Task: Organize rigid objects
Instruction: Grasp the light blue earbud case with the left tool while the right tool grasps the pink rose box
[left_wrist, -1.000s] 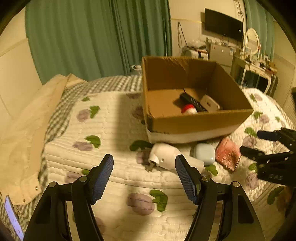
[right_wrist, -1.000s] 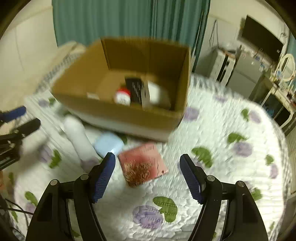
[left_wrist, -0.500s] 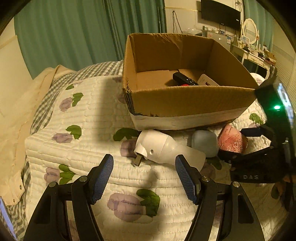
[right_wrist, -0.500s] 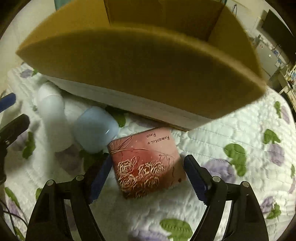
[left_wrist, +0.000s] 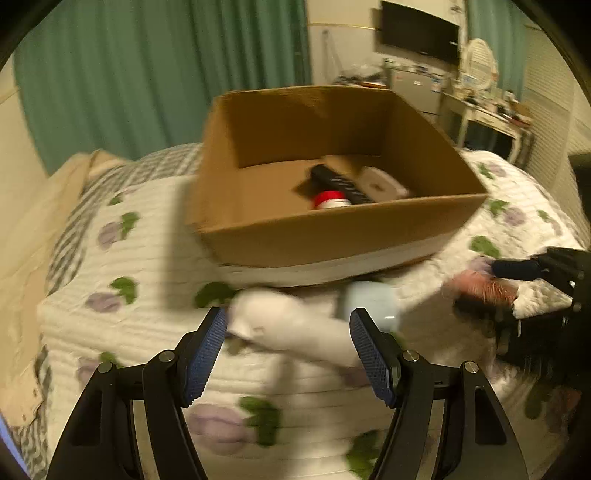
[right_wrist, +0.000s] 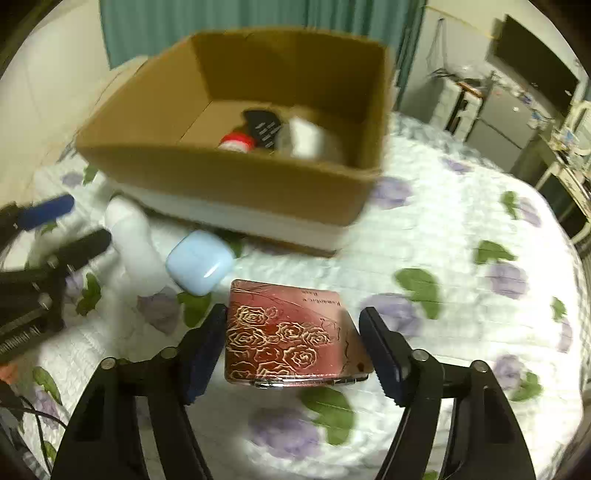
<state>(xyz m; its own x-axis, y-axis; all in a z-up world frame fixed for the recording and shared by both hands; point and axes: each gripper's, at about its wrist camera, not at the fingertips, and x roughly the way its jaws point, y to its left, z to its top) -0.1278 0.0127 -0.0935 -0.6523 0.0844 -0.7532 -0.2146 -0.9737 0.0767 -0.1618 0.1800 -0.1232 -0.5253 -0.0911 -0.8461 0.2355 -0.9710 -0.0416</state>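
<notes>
A red rose-patterned case (right_wrist: 291, 332) sits between the fingers of my right gripper (right_wrist: 295, 343), raised off the quilt; the jaws look closed on its sides. It shows blurred in the left wrist view (left_wrist: 484, 291). My left gripper (left_wrist: 288, 343) is open around a white bottle-shaped object (left_wrist: 291, 328) lying on the quilt, also seen in the right wrist view (right_wrist: 136, 243). A pale blue earbud case (right_wrist: 199, 262) lies beside it (left_wrist: 373, 302). The cardboard box (left_wrist: 332, 229) holds a black remote (left_wrist: 340, 182), a red-capped item (left_wrist: 328, 199) and a white item (left_wrist: 380, 184).
The bed's floral quilt (right_wrist: 461, 229) spreads around the box. Green curtains (left_wrist: 147, 74) hang behind. A desk and TV (left_wrist: 480, 110) stand at the far right. A beige cover (left_wrist: 22, 229) lies at the bed's left edge.
My right gripper closed on the red case and lifted it back from the box. My left gripper moved in around the white object. The views are blurred with motion.
</notes>
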